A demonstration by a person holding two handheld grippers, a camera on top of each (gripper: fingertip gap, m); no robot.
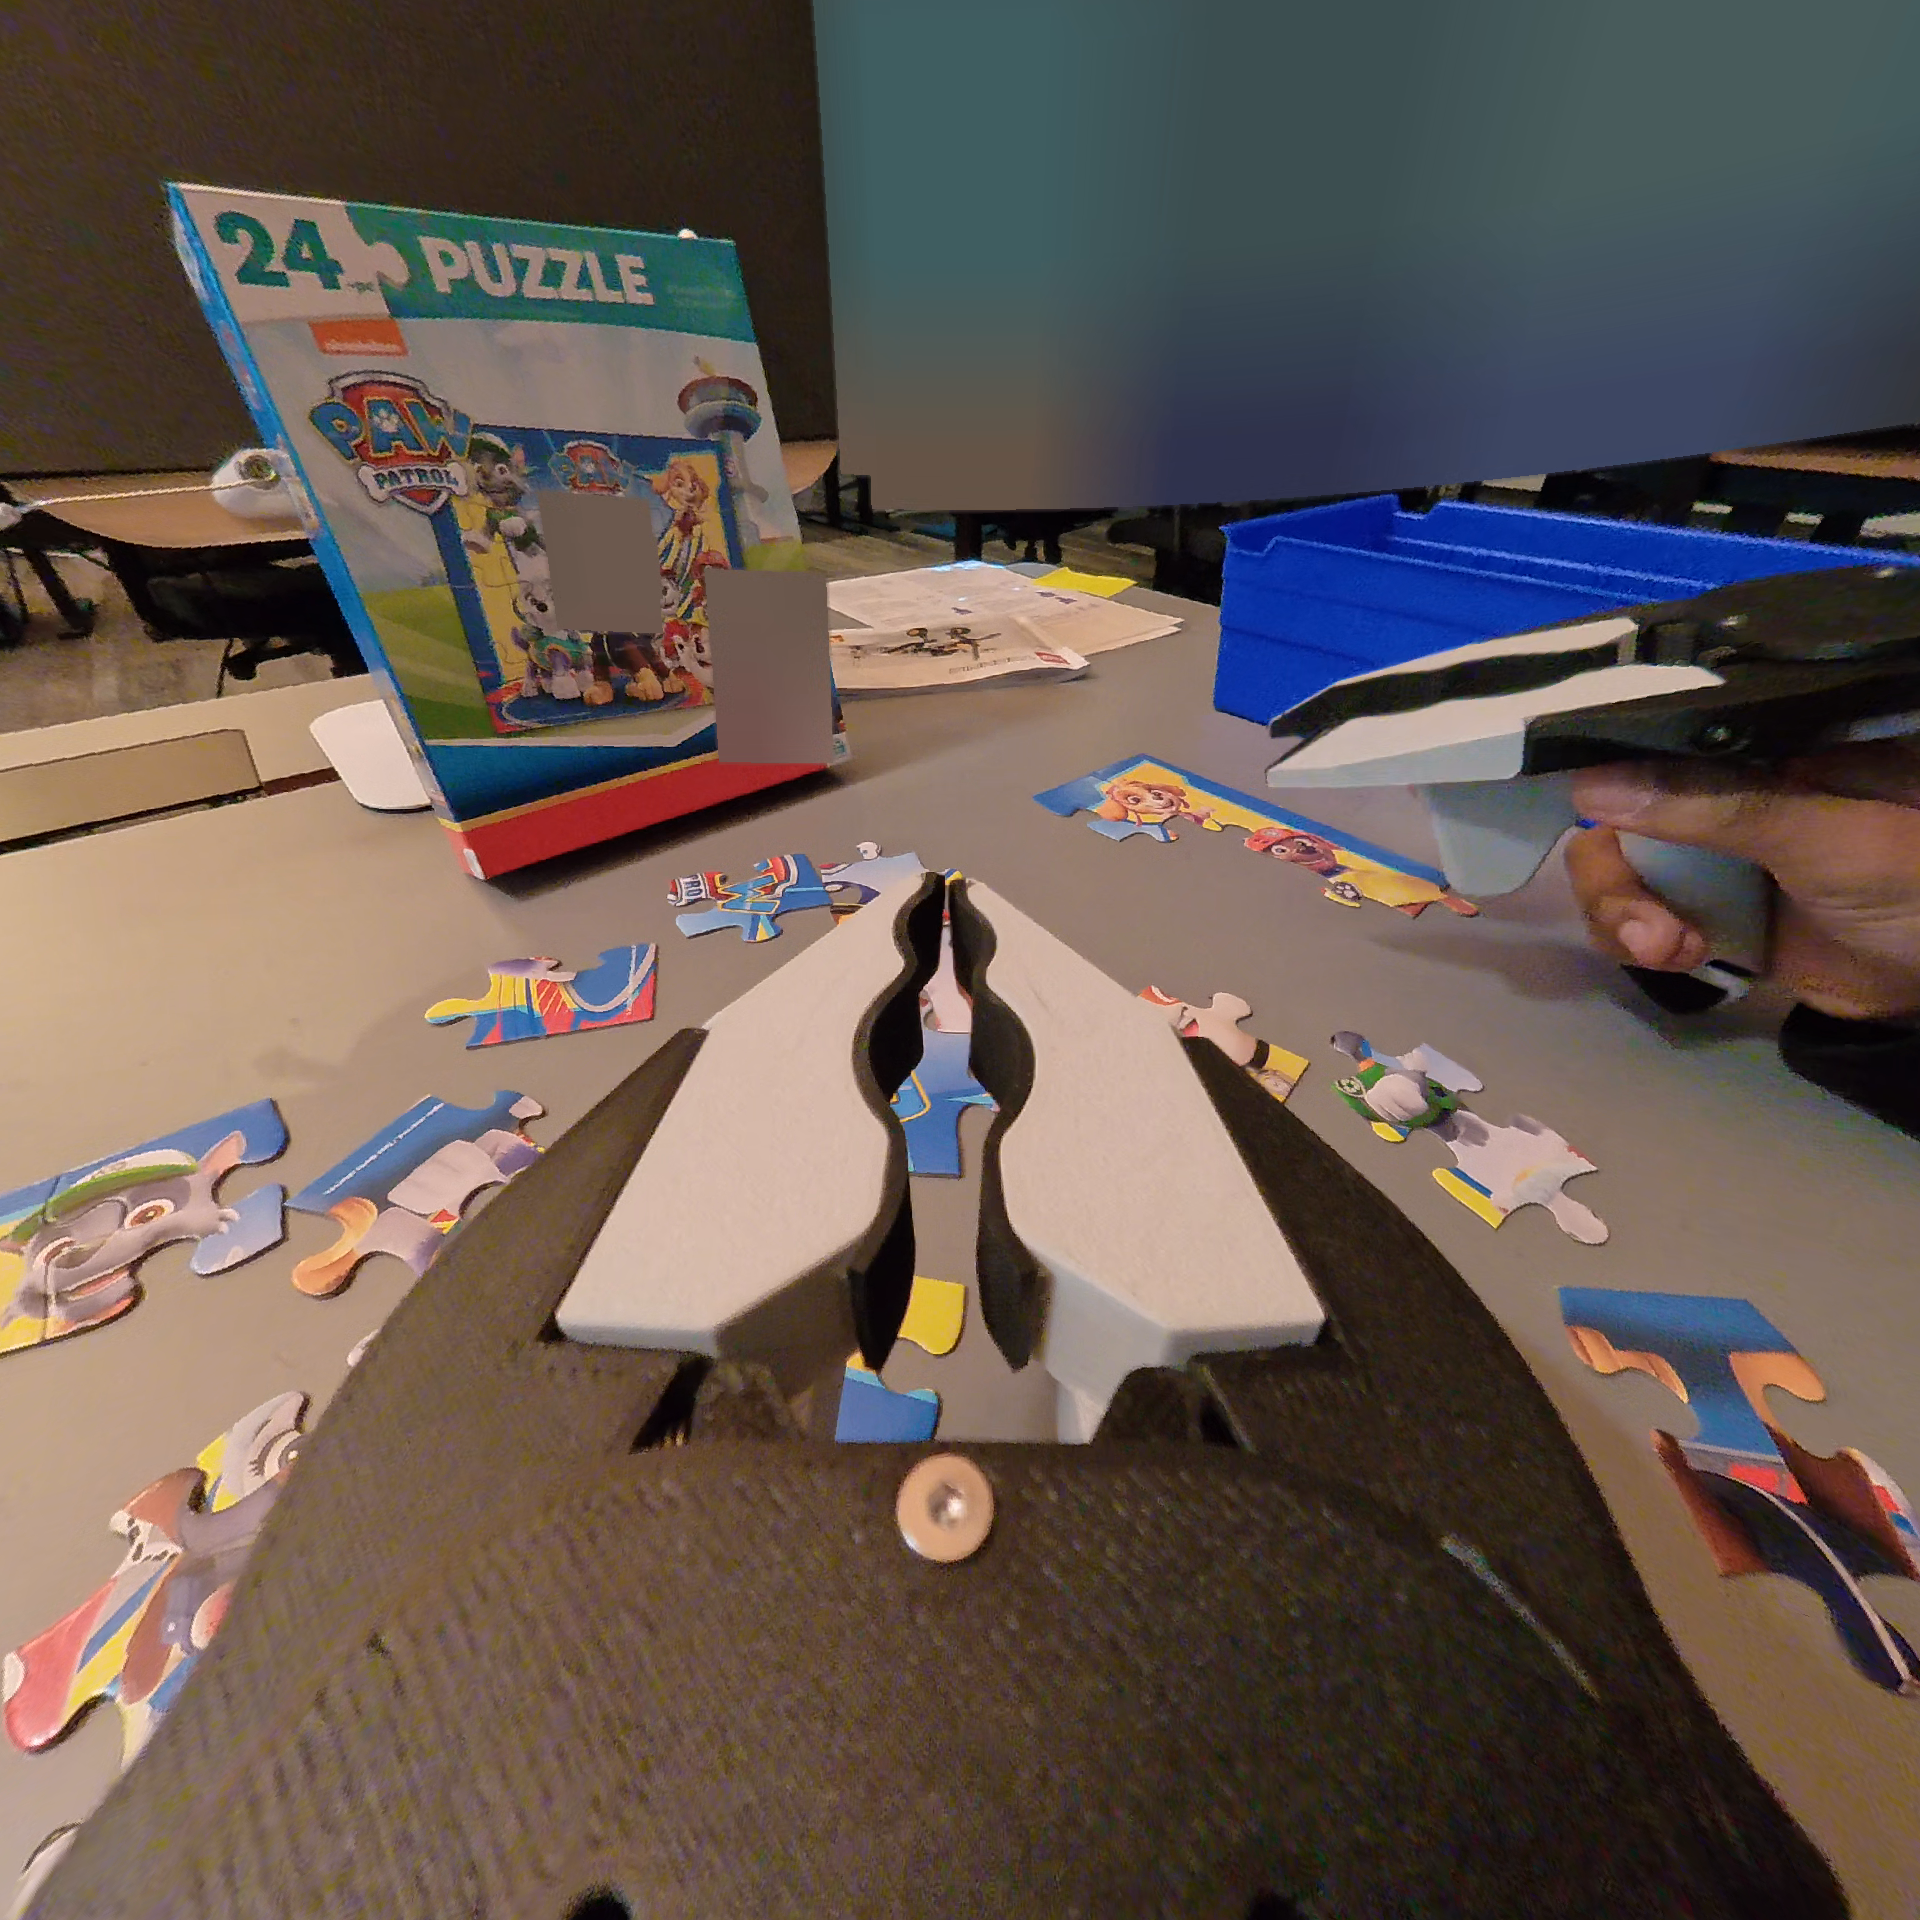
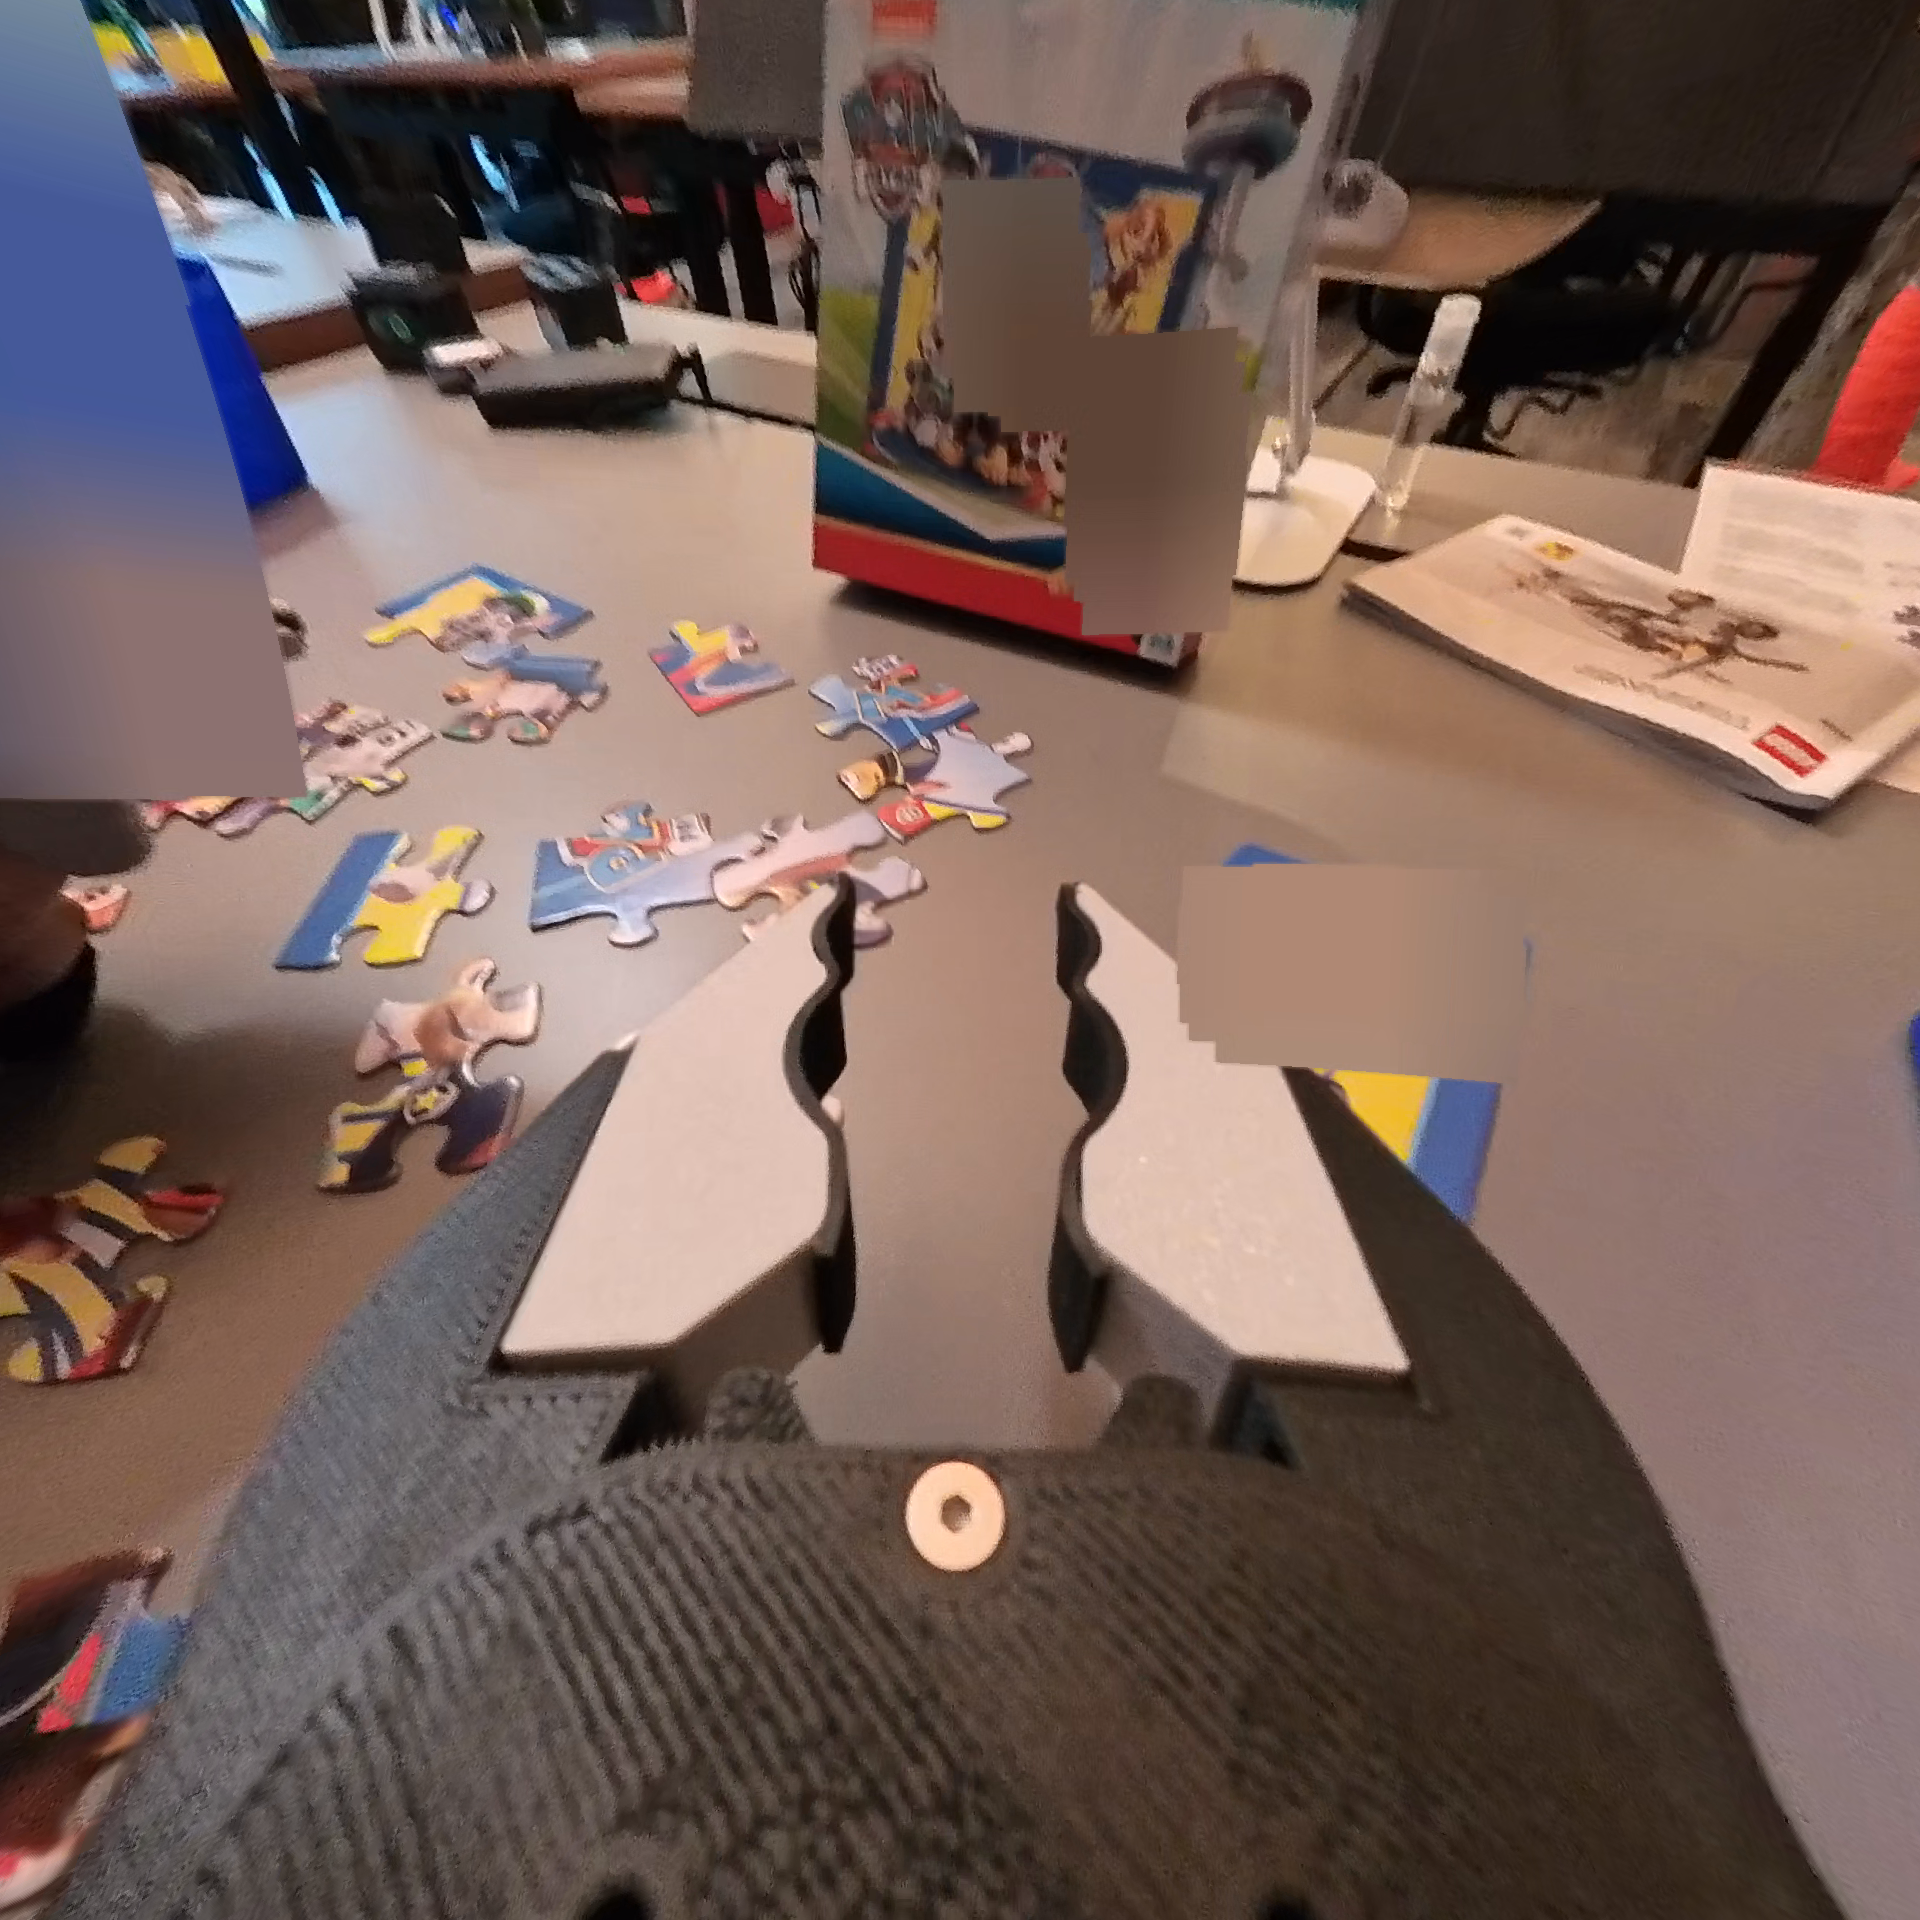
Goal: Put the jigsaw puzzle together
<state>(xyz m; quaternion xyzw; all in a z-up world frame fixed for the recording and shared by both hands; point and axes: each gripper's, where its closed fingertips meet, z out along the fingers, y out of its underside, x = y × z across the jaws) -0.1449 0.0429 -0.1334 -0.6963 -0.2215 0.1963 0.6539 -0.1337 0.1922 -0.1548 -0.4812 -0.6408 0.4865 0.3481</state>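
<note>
Left gripper (image 1: 948, 883) jaws together, right gripper (image 2: 954, 902) jaws spread; perhaps twelve loose puzzle pieces (image 1: 545, 994), one box (image 1: 499, 499).

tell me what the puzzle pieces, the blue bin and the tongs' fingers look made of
Puzzle pieces: probably thin cardboard, flat with a glossy printed face.
Blue bin: likely moulded plastic, with a smooth, even sheen.
Fingers of the tongs: apparently 3D-printed grey plastic, matte and faintly grainy, with dark wavy pads that may be rubber or foam.
</note>
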